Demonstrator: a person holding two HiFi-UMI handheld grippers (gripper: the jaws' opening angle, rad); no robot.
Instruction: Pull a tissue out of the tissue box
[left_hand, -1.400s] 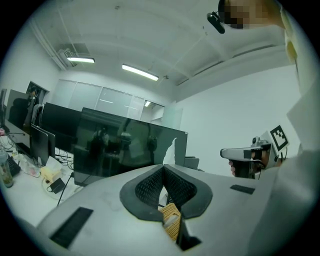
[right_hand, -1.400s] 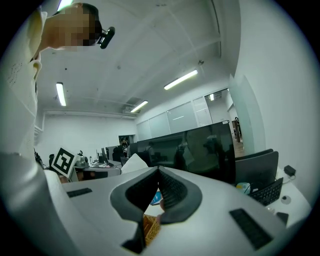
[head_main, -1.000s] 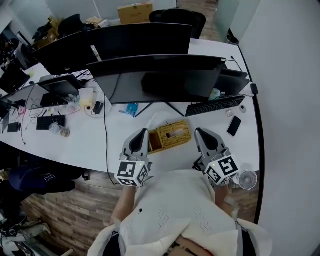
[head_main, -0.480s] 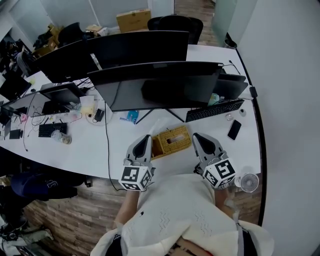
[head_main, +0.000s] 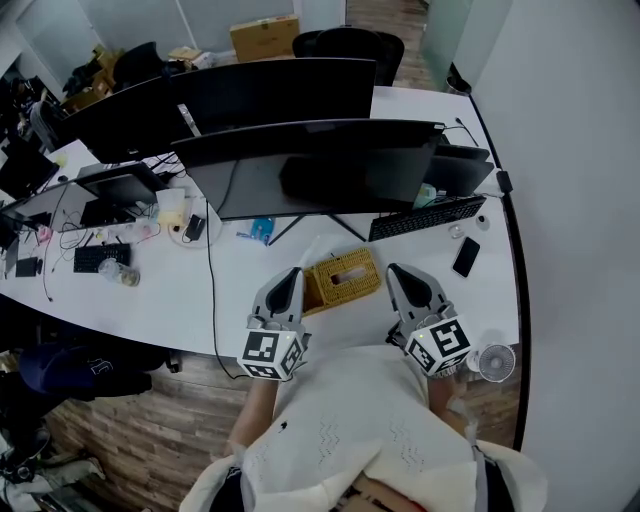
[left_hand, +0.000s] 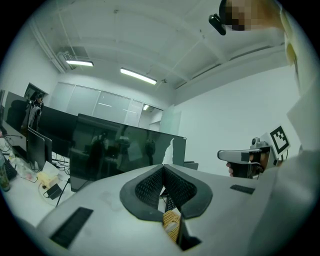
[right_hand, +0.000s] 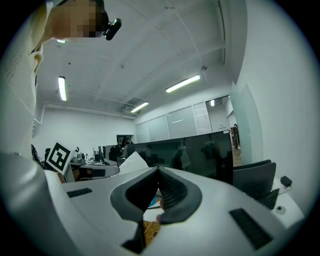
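Observation:
A yellow woven tissue box (head_main: 343, 279) lies on the white desk (head_main: 180, 300) between my two grippers. My left gripper (head_main: 290, 274) is just left of the box and shut on nothing. My right gripper (head_main: 397, 270) is just right of it, jaws together, also empty. In the left gripper view the shut jaws (left_hand: 162, 168) point over the box (left_hand: 171, 223), with a white tissue (left_hand: 170, 149) standing up beyond them. In the right gripper view the closed jaws (right_hand: 157, 170) sit above the box (right_hand: 150, 231), and the tissue (right_hand: 132, 163) rises to their left.
Two large dark monitors (head_main: 310, 165) stand right behind the box. A keyboard (head_main: 428, 212) and a phone (head_main: 466, 256) lie at the right, and a small fan (head_main: 496, 362) sits near the desk's front edge. Cables, cups and another keyboard (head_main: 100, 258) clutter the left.
The head camera's framing has shifted a little. Both grippers and the box keep the same places relative to each other.

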